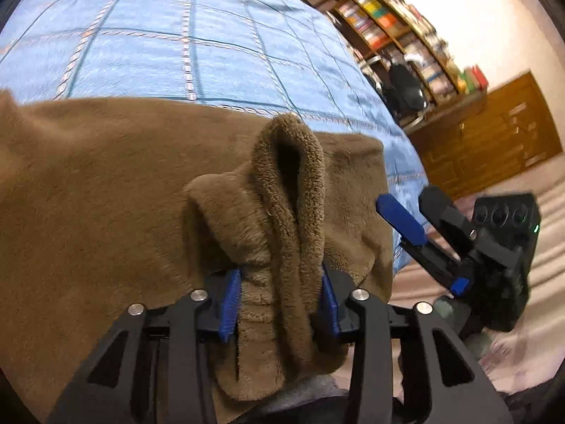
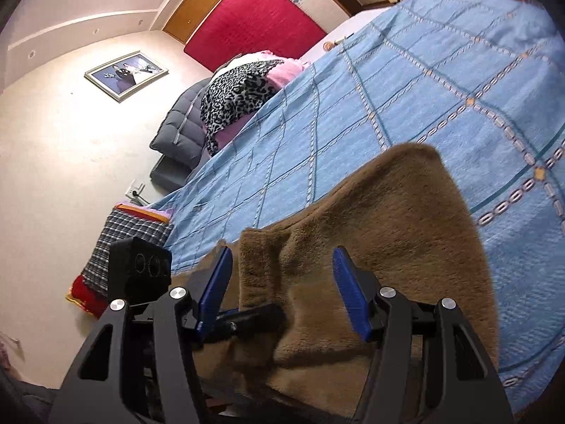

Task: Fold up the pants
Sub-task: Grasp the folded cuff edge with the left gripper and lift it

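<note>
One bed [image 1: 176, 35], blue quilted cover | one brown fleece pants [image 1: 88, 194], spread along bed's near edge | left tool [image 1: 279, 300] clamped on a bunched fold | right tool [image 2: 282, 293] apart, straddling fabric edge | advice: pinch both layers, lift evenly.

Showing one pair of brown fleece pants [image 1: 106, 183] and one blue checked bedspread [image 1: 159, 35], with two grippers appearing: one left gripper [image 1: 279, 275] and one right gripper [image 2: 281, 252], each carrying two blue fingers [image 2: 215, 282]. Also taking in, through the right wrist view, one framed picture [image 2: 125, 75], one red wall panel [image 2: 254, 21], one leopard-print blanket [image 2: 236, 92], one dark quilted cover [image 2: 180, 130] and one plaid cushion [image 2: 123, 243]. Adding, through the left wrist view, one bookshelf [image 1: 399, 24] and one wooden cabinet [image 1: 494, 130].
</note>
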`<action>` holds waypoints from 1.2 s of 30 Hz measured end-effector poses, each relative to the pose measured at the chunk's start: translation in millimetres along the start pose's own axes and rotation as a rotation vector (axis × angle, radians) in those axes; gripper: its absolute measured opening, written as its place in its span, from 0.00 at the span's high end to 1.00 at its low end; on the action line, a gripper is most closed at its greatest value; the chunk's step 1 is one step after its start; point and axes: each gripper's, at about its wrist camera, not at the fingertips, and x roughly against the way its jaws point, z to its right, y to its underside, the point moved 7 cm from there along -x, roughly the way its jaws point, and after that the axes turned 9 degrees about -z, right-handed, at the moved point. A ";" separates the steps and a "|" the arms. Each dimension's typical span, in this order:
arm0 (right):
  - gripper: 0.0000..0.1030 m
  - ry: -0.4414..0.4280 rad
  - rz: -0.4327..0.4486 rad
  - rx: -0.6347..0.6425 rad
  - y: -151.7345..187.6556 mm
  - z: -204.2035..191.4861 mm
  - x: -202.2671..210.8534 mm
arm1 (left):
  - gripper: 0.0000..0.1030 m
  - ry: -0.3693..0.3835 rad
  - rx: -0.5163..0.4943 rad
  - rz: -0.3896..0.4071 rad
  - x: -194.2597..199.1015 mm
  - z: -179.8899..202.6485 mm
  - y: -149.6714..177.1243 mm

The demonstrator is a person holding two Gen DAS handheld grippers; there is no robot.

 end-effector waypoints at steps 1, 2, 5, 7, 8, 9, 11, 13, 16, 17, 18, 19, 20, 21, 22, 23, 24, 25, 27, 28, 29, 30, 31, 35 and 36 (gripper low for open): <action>0.41 0.011 0.005 0.005 -0.1 0.5 1.7 | 0.65 0.004 0.001 0.009 6.1 -0.7 1.0; 0.41 0.026 0.013 0.011 -0.2 1.1 4.5 | 0.67 0.007 -0.009 0.028 16.0 -0.6 3.0; 0.41 0.038 0.023 0.010 -2.2 2.7 8.0 | 0.75 0.013 -0.041 0.070 46.1 1.6 8.1; 0.41 0.046 0.026 0.014 -4.1 2.6 8.9 | 0.75 0.004 -0.052 0.097 64.0 0.3 11.0; 0.41 0.055 0.027 0.023 -4.2 2.1 9.0 | 0.75 -0.012 -0.060 0.118 77.9 -2.3 13.5; 0.41 0.059 0.027 0.030 -3.8 2.8 9.4 | 0.75 -0.025 -0.064 0.131 86.1 -4.1 15.1; 0.41 0.069 0.022 0.045 -3.1 0.1 7.2 | 0.75 -0.053 -0.066 0.162 105.0 -10.2 19.3; 0.41 0.071 0.012 0.048 -1.5 -1.0 3.9 | 0.75 -0.093 -0.062 0.191 125.0 -18.0 25.1; 0.41 0.086 -0.014 0.058 2.0 -2.8 -5.9 | 0.75 -0.140 -0.044 0.211 144.7 -32.6 31.4; 0.41 0.096 -0.020 0.061 3.6 -3.4 -9.1 | 0.75 -0.162 -0.036 0.216 149.3 -39.5 35.2; 0.41 0.109 -0.030 0.068 4.2 -4.1 -13.5 | 0.75 -0.174 -0.026 0.216 151.4 -46.3 37.9; 0.41 0.122 -0.044 0.078 6.3 -4.0 -19.2 | 0.75 -0.181 -0.016 0.214 150.9 -50.7 40.7; 0.41 0.132 -0.054 0.084 7.8 -4.8 -23.4 | 0.75 -0.189 -0.001 0.210 149.1 -56.7 43.3; 0.41 0.143 -0.063 0.091 9.8 -3.2 -27.9 | 0.75 -0.200 0.020 0.203 143.5 -65.9 46.6; 0.41 0.154 -0.073 0.098 12.4 -2.3 -32.7 | 0.74 -0.206 0.031 0.196 139.2 -70.5 48.4; 0.41 0.174 -0.087 0.108 15.1 -0.3 -39.9 | 0.74 -0.217 0.043 0.184 132.9 -77.9 50.1; 0.41 0.188 -0.095 0.116 17.1 1.1 -44.1 | 0.74 -0.238 0.060 0.167 122.9 -87.7 52.7; 0.41 0.201 -0.101 0.123 18.8 2.7 -47.5 | 0.73 -0.252 0.069 0.158 115.6 -93.2 54.3; 0.41 0.233 -0.113 0.144 21.4 4.5 -53.4 | 0.72 -0.257 0.087 0.155 105.8 -102.8 55.6; 0.41 0.240 -0.114 0.154 21.9 4.3 -53.6 | 0.71 -0.248 0.095 0.160 105.8 -107.7 57.5; 0.41 0.248 -0.113 0.167 20.9 1.2 -52.3 | 0.71 -0.239 0.099 0.165 106.4 -109.3 57.2; 0.41 0.250 -0.109 0.172 19.8 0.0 -51.1 | 0.71 -0.236 0.101 0.167 107.2 -109.7 56.3; 0.41 0.252 -0.102 0.178 17.8 -2.2 -49.5 | 0.71 -0.233 0.101 0.167 108.2 -110.0 55.8; 0.41 0.253 -0.062 0.200 4.5 -13.9 -42.3 | 0.71 -0.221 0.099 0.172 111.8 -109.8 58.4; 0.41 0.252 -0.057 0.204 1.8 -16.2 -41.7 | 0.71 -0.209 0.100 0.173 113.5 -108.5 59.1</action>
